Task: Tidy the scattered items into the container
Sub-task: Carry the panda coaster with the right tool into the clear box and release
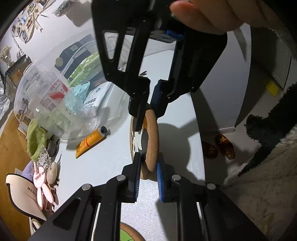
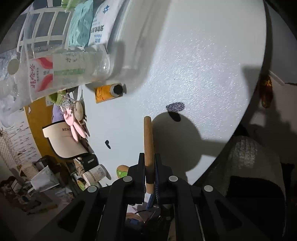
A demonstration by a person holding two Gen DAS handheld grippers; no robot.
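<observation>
Two grippers [image 1: 148, 173] [image 2: 149, 171]. Two cork coasters: one [image 1: 151, 140] edge-on between both grippers' fingers, one [image 1: 130, 233] below the left gripper. One orange tube [image 1: 91, 141], one clear container [image 1: 55, 103], left of the fingers.

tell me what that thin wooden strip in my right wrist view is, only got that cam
Observer: It's a round cork coaster that you are seeing edge-on. The left wrist view shows its flat face, with a white cartoon print.
Operator: so what's holding it
Observer: The right gripper grips its far rim. The left gripper has a finger on each side of the near rim, but I cannot tell whether those pinch it.
Operator: any hand in shot
Observer: Yes, a hand rests on the top of the right gripper's body.
</observation>
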